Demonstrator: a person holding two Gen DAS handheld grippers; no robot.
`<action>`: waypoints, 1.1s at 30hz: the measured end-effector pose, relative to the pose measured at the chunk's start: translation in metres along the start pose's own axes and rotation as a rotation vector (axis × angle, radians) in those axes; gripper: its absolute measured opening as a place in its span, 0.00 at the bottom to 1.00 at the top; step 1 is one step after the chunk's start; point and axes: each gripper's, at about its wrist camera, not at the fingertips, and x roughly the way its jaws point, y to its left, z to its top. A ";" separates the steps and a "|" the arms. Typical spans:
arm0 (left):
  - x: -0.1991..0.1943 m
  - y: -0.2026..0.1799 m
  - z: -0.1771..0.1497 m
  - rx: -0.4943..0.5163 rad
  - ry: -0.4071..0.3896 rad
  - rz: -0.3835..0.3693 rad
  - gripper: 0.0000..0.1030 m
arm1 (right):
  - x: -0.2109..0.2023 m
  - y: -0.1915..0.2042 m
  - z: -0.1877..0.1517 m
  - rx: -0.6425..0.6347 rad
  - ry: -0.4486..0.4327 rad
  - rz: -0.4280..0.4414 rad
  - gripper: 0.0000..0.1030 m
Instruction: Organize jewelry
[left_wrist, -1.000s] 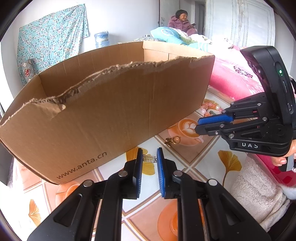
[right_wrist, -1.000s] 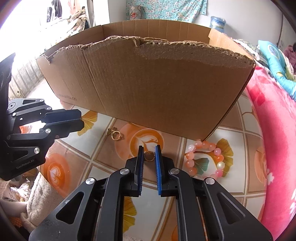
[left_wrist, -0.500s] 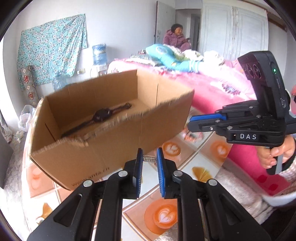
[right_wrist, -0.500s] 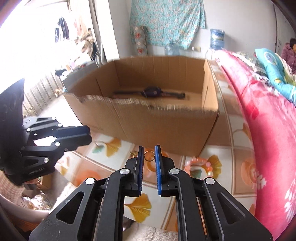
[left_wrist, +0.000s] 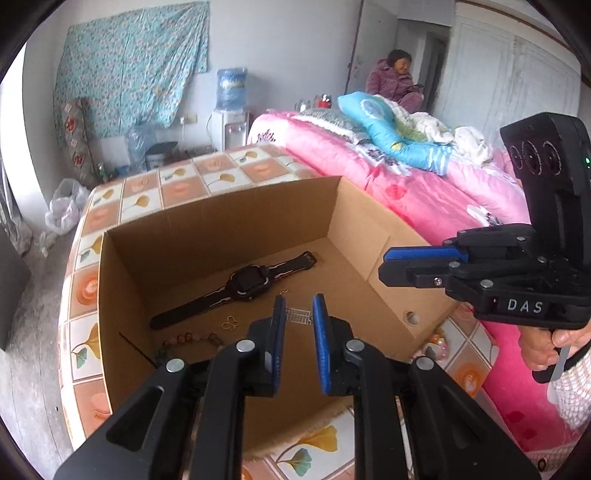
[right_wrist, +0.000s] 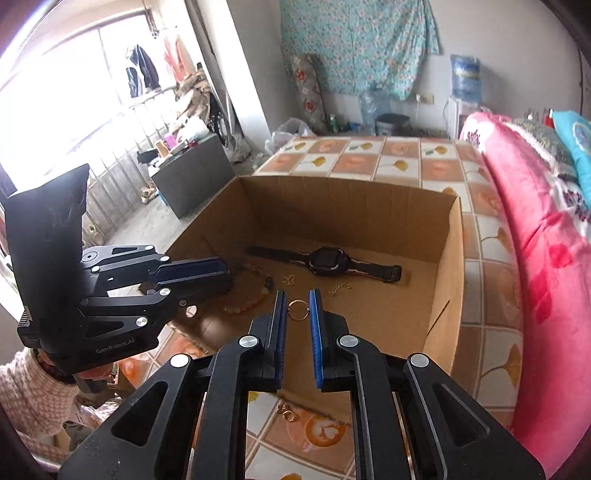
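Both tongs hold small jewelry above the open cardboard box, ready to drop it in.

The right tongs pinch a thin gold ring across its rim, its hoop standing between the blue pads over the box's near wall. The left tongs grip a short silvery chain piece the same way, over the box floor. Inside already lie a black watch, a bead bracelet and a gold butterfly charm; another bead bracelet and a gold earring wait on the tiled table. Both held pieces look very light, hard and slippery, so a firm pinch across the metal seems safest, and a loose grip would likely let them slide out. The ring could bounce or roll once released.
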 end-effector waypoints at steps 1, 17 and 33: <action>0.011 0.005 0.003 -0.016 0.027 -0.009 0.14 | 0.010 -0.004 0.004 0.002 0.026 -0.010 0.10; 0.039 0.035 0.018 -0.166 0.109 -0.064 0.30 | 0.010 -0.032 0.012 0.041 -0.019 -0.009 0.17; -0.058 0.032 -0.022 -0.167 -0.132 -0.162 0.38 | -0.073 -0.013 -0.024 -0.017 -0.220 0.072 0.24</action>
